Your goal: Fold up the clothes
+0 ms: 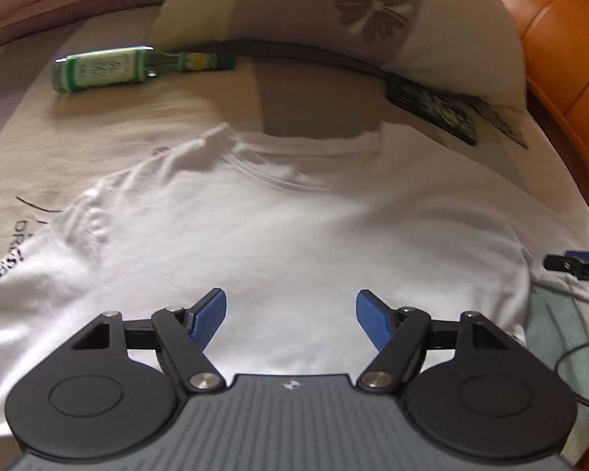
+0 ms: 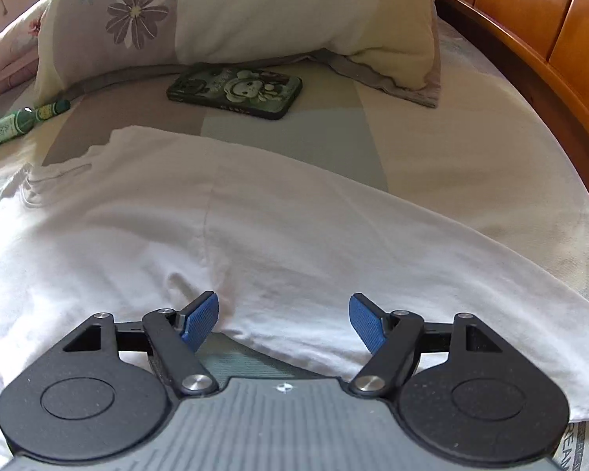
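Home bedroom: made bed with patchwork sheet, floral pillow, wooden headboard, phone and small green bottle lying around.

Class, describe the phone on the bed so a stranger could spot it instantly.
Find the flowered pillow at the bed's head. Just in front of it, beyond the white T-shirt, lies the phone: flat, dark green, with a cartoon figure, unlike the round green bottle to its left.

White T-shirt spread across the bed; right gripper above its near edge, jaws apart, nothing between. Phone and green bottle near the pillow by the headboard.
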`<state>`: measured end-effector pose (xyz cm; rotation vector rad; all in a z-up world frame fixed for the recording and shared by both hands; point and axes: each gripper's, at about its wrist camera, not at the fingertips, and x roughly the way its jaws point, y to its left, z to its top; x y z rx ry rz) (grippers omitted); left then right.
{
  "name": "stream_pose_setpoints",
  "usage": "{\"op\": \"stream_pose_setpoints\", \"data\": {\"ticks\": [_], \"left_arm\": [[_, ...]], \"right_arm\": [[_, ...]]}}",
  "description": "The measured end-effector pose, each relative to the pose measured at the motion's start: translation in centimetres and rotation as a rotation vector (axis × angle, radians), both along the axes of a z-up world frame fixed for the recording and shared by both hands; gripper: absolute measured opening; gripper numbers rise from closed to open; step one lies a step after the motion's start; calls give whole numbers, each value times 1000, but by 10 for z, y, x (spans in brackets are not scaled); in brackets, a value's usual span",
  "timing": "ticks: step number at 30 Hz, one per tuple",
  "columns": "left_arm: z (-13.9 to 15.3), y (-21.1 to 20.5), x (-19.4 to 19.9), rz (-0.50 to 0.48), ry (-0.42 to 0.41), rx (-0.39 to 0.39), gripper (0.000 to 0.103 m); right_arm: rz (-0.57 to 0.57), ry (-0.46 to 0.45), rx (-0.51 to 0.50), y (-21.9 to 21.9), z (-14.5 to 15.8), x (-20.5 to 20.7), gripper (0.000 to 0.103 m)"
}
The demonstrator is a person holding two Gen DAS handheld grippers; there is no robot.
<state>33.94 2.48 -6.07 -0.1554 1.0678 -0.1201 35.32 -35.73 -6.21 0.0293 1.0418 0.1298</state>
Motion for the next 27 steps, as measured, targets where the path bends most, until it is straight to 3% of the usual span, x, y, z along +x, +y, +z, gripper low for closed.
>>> {"op": "stream_pose_setpoints", "data": {"ticks": [9,14,15,19,21,27], "left_arm": [[-45,35,48,30,6,-22,73],[-54,31,92,-44,-39,69,80],[-57,31,102,-52,-42,86,87],[-57,33,129,-46,-49,86,90],[-50,37,132,-25,-45,39,84],[-27,36,101,-54,-85,-30,84]], "right_arm": [[42,-50,53,72,25,0,80],[8,-41,61,89,25,-1,82],[-5,-38,64,90,25,0,82],[-1,-27,59,99,22,3,83],[36,-33,47,109,20,9,83],[218,36,51,150,-9,29,89]]}}
